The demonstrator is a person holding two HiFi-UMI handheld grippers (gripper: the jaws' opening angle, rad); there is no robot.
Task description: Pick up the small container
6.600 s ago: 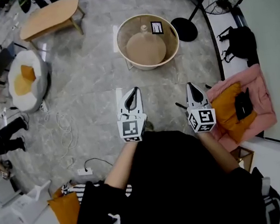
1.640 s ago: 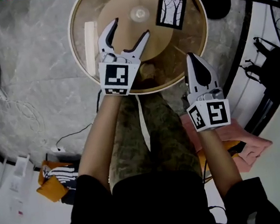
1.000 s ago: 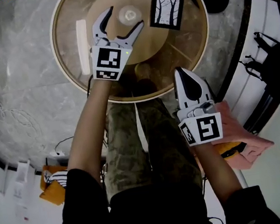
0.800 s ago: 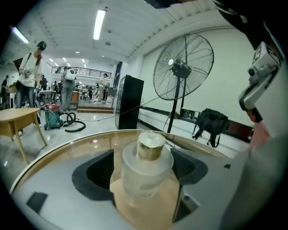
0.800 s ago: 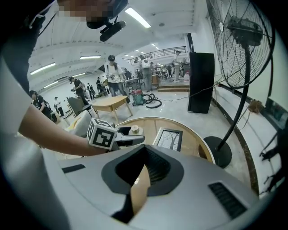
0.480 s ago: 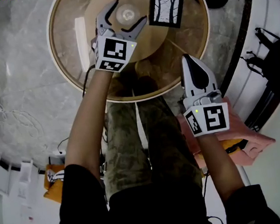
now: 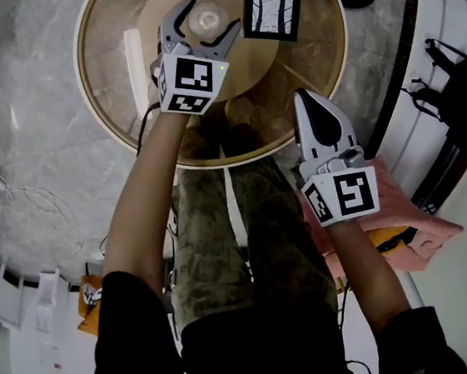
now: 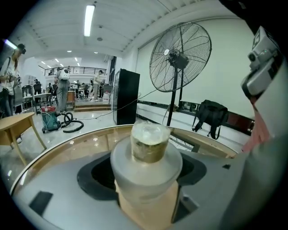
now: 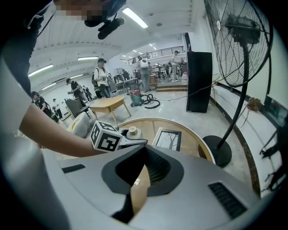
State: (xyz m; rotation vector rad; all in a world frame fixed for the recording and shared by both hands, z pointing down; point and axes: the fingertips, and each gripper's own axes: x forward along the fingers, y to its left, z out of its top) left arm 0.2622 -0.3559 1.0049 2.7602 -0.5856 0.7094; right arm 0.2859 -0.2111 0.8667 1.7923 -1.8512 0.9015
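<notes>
One step short of pickup. Head view: small container [image 7: 207, 14] upright on the round counter [image 7: 109, 83], upper centre of frame, flanked by the spread jaws of the left gripper [image 7: 214, 14]; right gripper [image 7: 313, 107] closed on nothing, right of centre. Left gripper view: small container centred between parted jaws, not yet clamped. Right gripper view: jaws together, empty. Remaining, by judgement: close, lift.

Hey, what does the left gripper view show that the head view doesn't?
Only the left gripper view: ceiling lights, people far back in the hall, a tall black cabinet. Only the head view: the framed picture, the right tool with jaws together, the person's arms. Both: the small container between the left tool's parted jaws, on the round table.
</notes>
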